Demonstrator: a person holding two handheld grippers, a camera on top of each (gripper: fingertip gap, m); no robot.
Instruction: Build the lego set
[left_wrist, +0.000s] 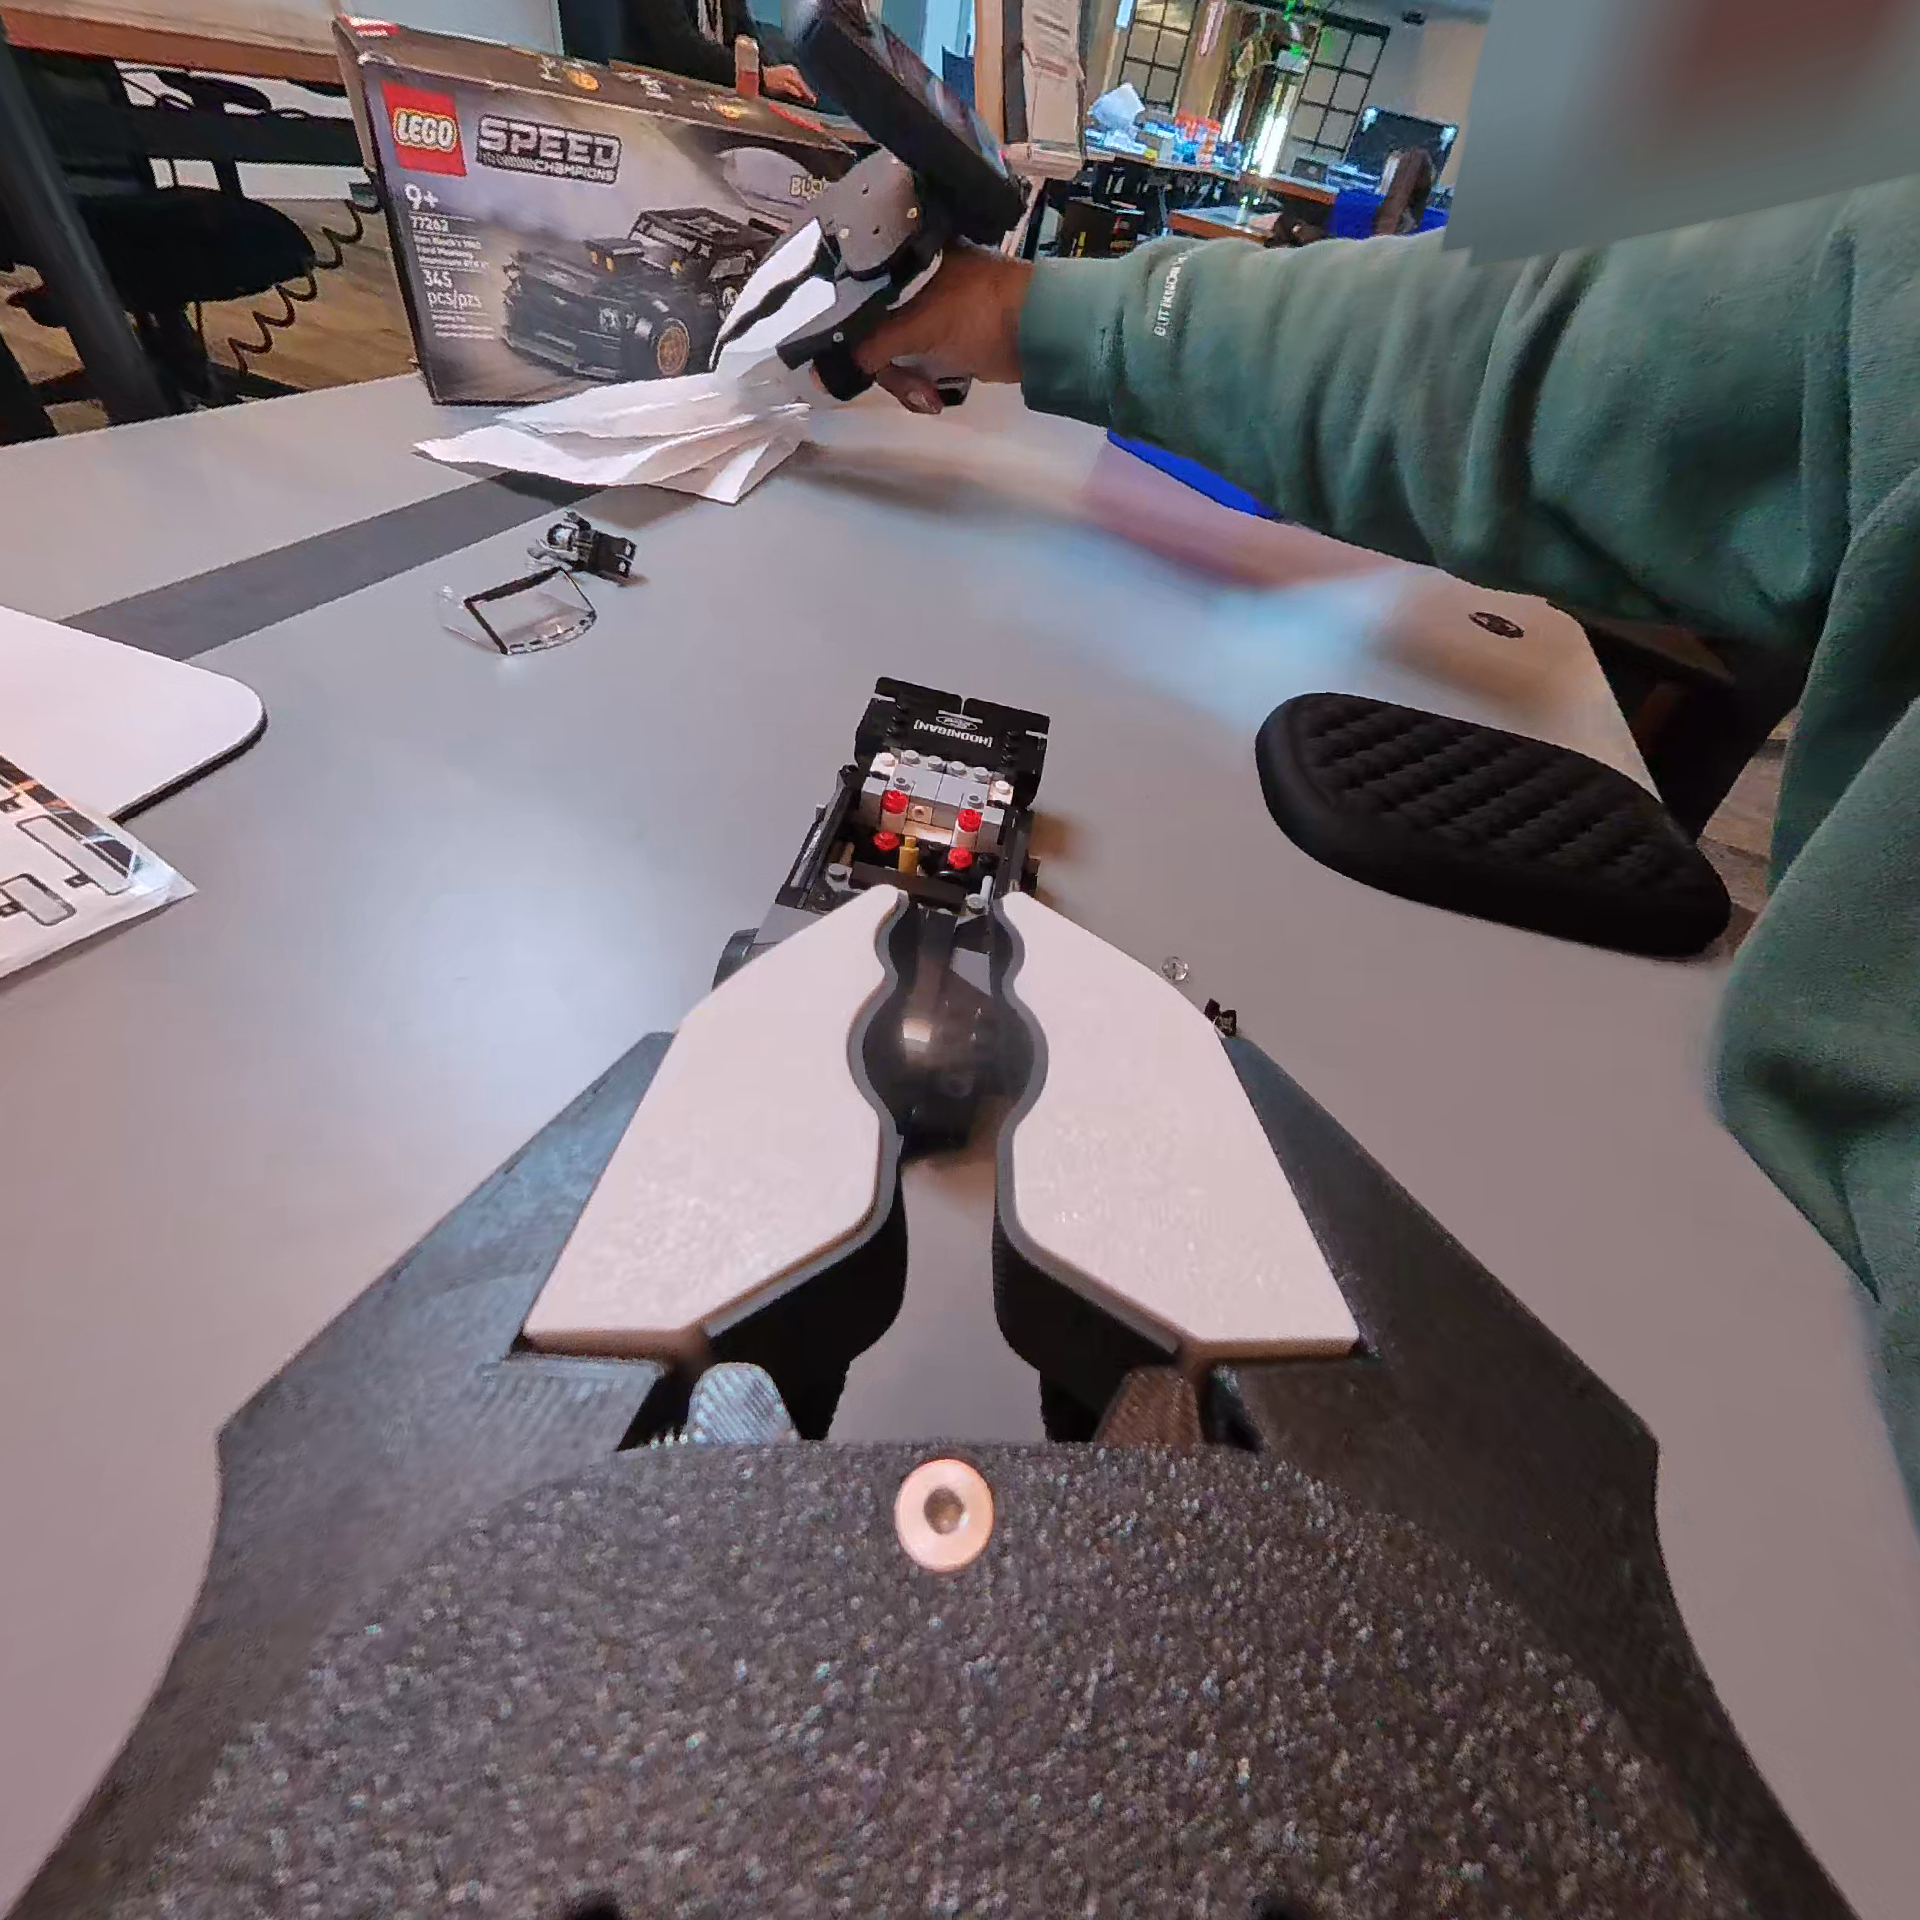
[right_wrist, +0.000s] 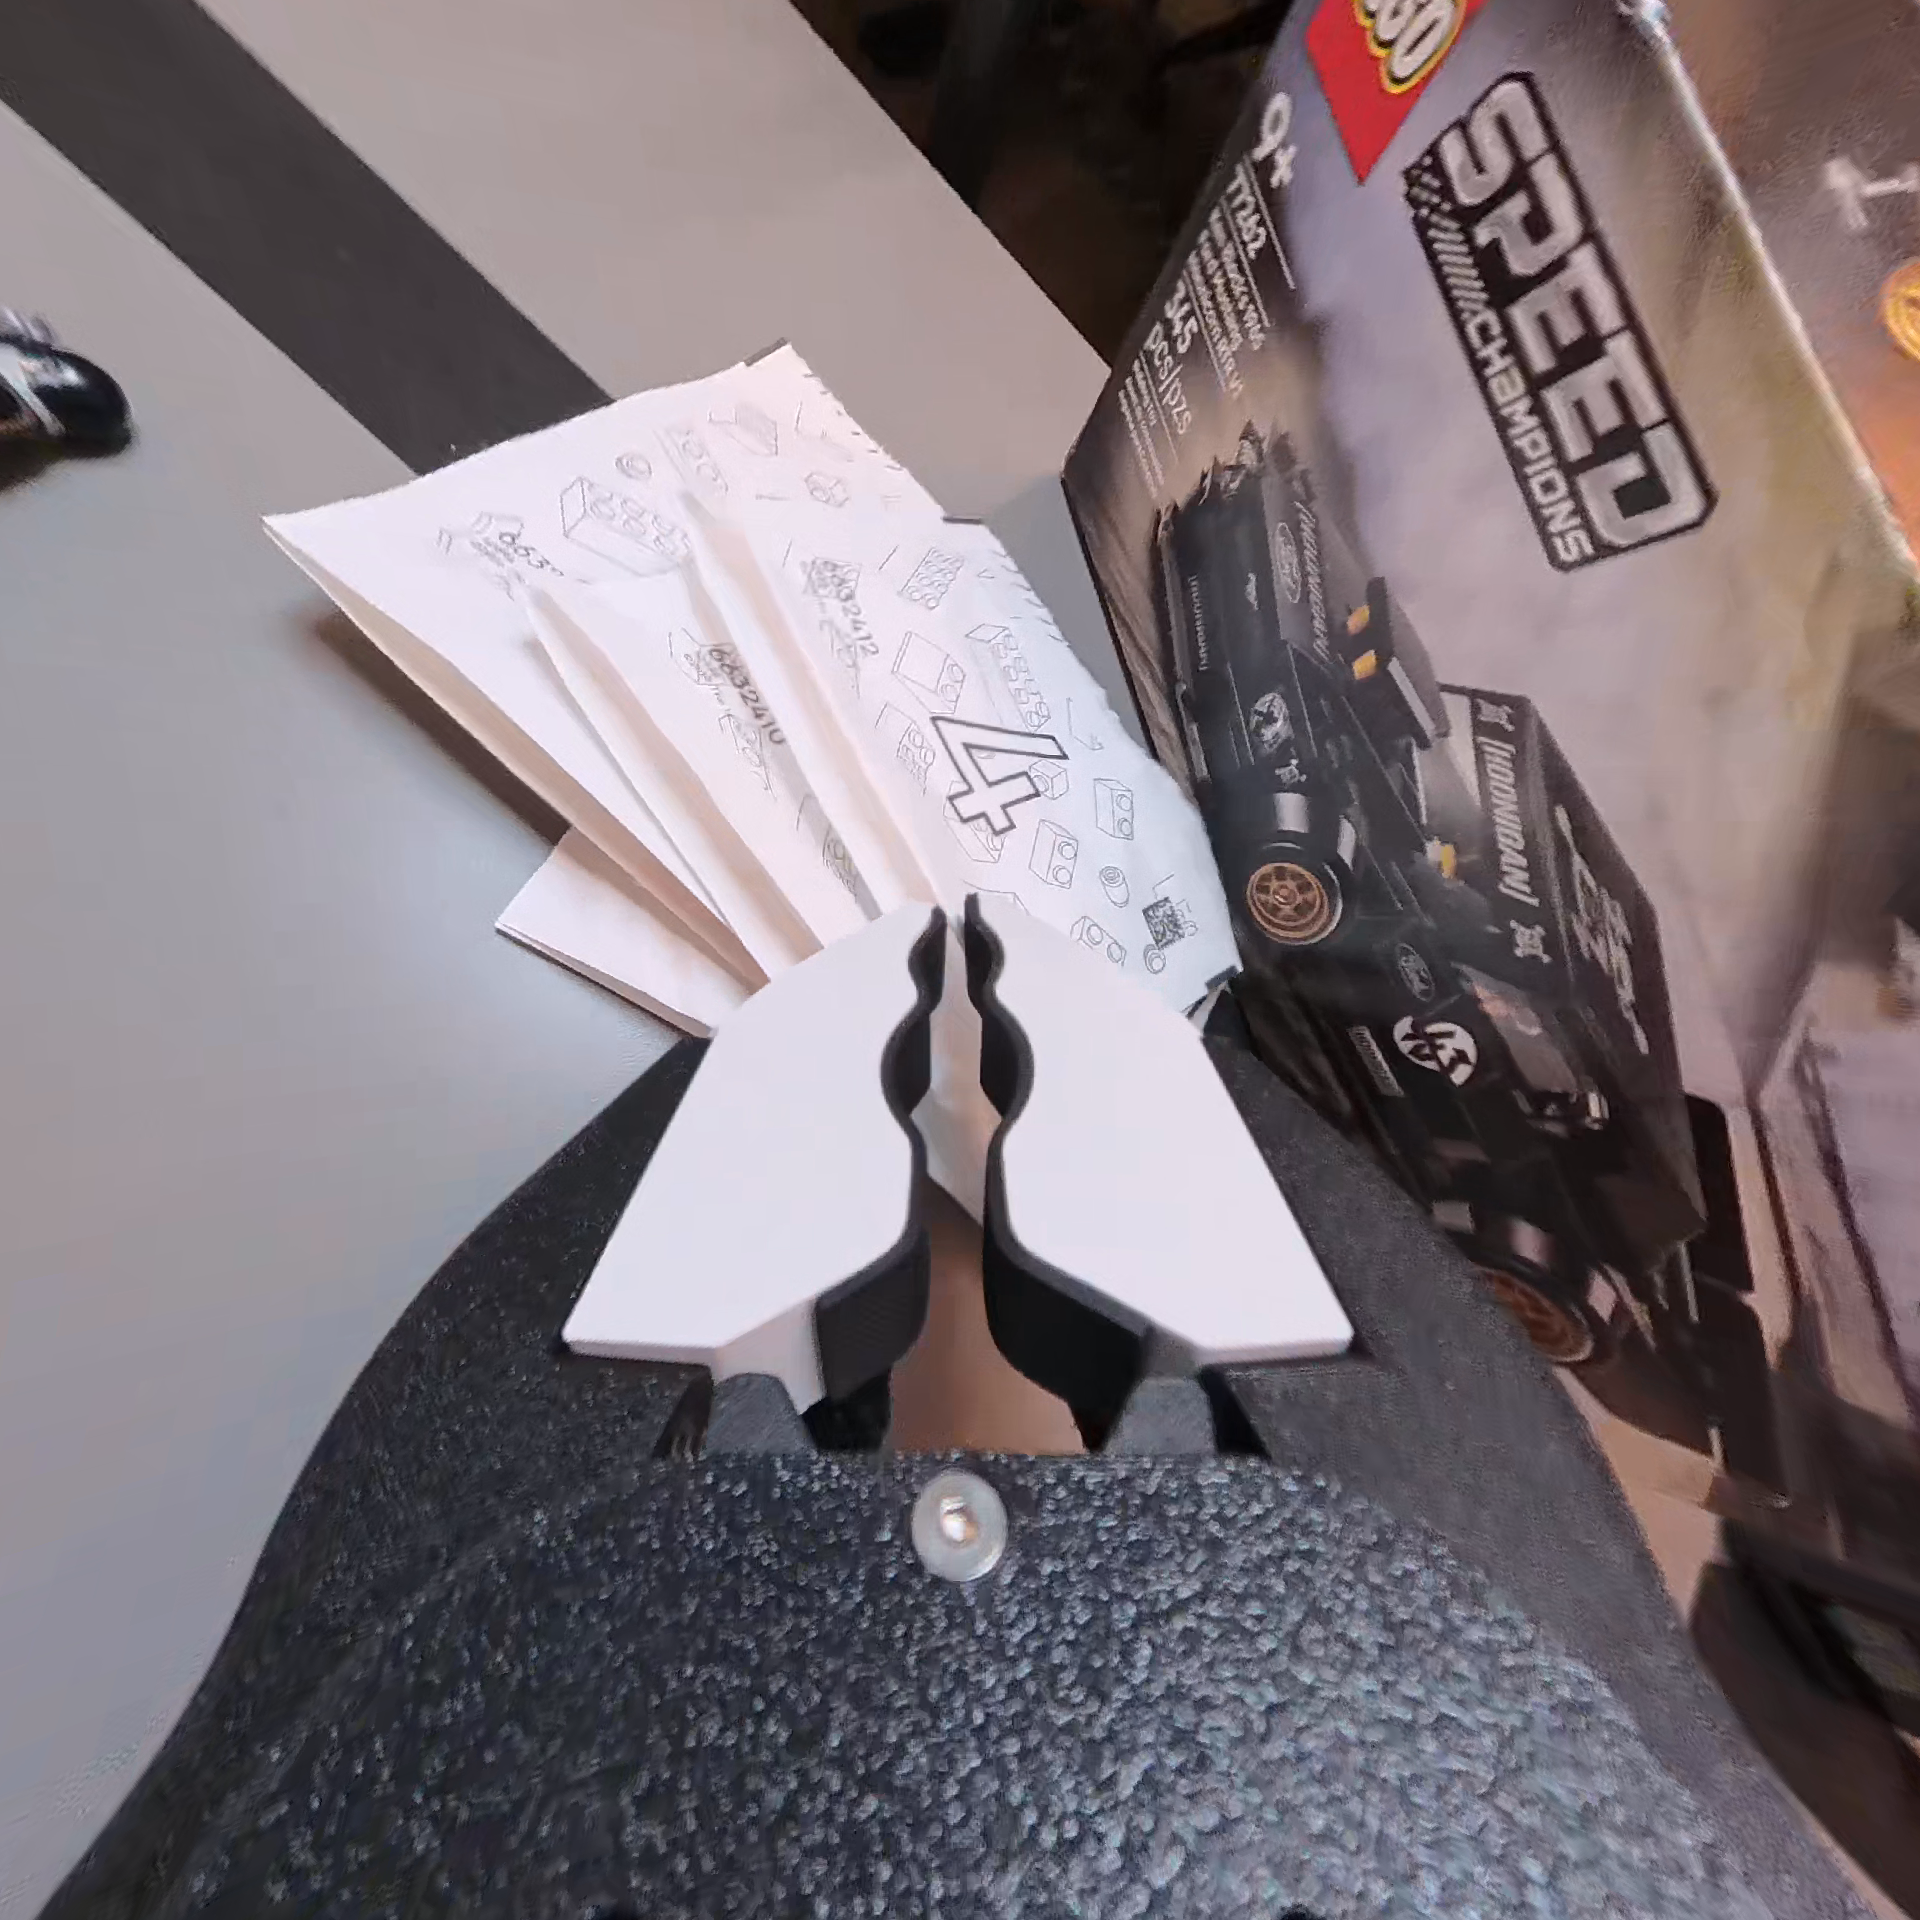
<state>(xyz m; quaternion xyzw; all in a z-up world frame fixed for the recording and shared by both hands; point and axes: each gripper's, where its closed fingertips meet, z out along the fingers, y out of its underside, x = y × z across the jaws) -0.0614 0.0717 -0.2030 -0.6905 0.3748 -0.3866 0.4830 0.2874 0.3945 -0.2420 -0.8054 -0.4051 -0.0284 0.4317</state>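
Grey table (left_wrist: 416, 1039): left claw (left_wrist: 951, 914) grips car (left_wrist: 940, 810); right claw (right_wrist: 956, 914) pinches paper bags (right_wrist: 790, 707).

Brightness: both views are well lit, even indoor light, no dim corners.
Light source: windows glow at the far top right of the left wrist view.
Shadows: soft, short ones lie under the half-built black brick car (left_wrist: 940, 821) and beside the fanned white paper bags (right_wrist: 727, 727).
Glare: a pale sheen spreads over the smooth grey table top (left_wrist: 436, 987); the white finger pads (right_wrist: 800, 1132) look almost blown out.
Blur: a smeared streak crosses the table below the green sleeve (left_wrist: 1507, 416); the printed cardboard box (right_wrist: 1558, 623) softens toward its lower right.
Distortion: wide-angle bending curves table edges and stretches the frame corners.
Focus: the speckled black gripper housing (left_wrist: 935, 1714) nearest the lens is soft.
Masking: a flat grey patch covers the top right corner.
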